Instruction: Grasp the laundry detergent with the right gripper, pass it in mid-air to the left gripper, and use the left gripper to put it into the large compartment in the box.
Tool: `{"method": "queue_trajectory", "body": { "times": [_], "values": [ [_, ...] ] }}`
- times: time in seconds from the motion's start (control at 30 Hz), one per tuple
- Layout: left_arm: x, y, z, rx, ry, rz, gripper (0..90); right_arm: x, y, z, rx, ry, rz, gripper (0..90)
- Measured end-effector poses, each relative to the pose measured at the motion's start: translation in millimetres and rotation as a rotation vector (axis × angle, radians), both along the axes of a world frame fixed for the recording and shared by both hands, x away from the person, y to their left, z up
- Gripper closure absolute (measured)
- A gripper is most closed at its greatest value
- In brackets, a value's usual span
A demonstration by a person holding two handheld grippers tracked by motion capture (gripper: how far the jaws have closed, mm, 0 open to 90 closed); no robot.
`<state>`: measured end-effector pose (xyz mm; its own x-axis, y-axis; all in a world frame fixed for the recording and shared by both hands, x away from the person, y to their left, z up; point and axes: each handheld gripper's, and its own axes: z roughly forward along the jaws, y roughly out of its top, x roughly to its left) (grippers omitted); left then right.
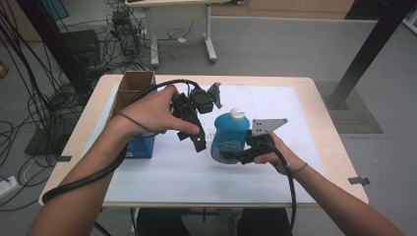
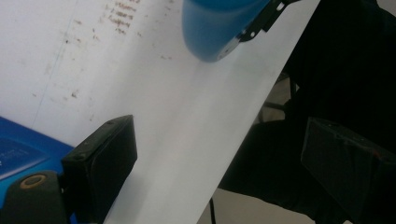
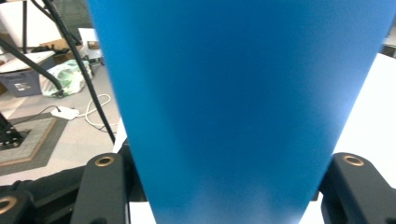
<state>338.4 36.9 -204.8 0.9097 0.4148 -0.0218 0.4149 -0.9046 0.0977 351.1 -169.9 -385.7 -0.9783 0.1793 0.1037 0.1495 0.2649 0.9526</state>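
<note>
Right gripper (image 1: 236,156): jaws clamped on the blue bottle (image 1: 229,137), held above the table (image 1: 314,98). Left gripper (image 2: 224,172): jaws wide apart, holding nothing.

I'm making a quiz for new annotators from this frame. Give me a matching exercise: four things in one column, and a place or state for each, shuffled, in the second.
Things:
1. blue bottle
2. left gripper
3. cardboard box
4. white cap

Places or states:
A. open-topped, at the table's far left
B. jaws open, nothing between them
C. clamped in the right gripper
D. on top of the bottle

Pairs: 1-C, 2-B, 3-A, 4-D
</note>
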Motion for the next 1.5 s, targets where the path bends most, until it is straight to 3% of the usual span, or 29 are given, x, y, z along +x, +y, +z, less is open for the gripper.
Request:
{"method": "queue_trajectory", "body": {
  "times": [0.63, 1.03, 1.5],
  "values": [
    [-9.0, -21.9, 10.4, 0.058, -0.009, -0.122, 11.2, -8.0, 35.6, 4.8, -0.013, -0.008, 0.103, 40.1],
    [-11.4, -32.7, 9.1, 0.088, -0.009, -0.165, 11.6, -15.2, 53.2, 6.5, -0.017, -0.012, 0.165, 40.2],
    [-10.5, -37.4, 2.3, 0.140, -0.029, -0.222, 12.0, -18.9, 57.5, 13.2, -0.029, -0.034, 0.206, 40.3]
  ]
}}
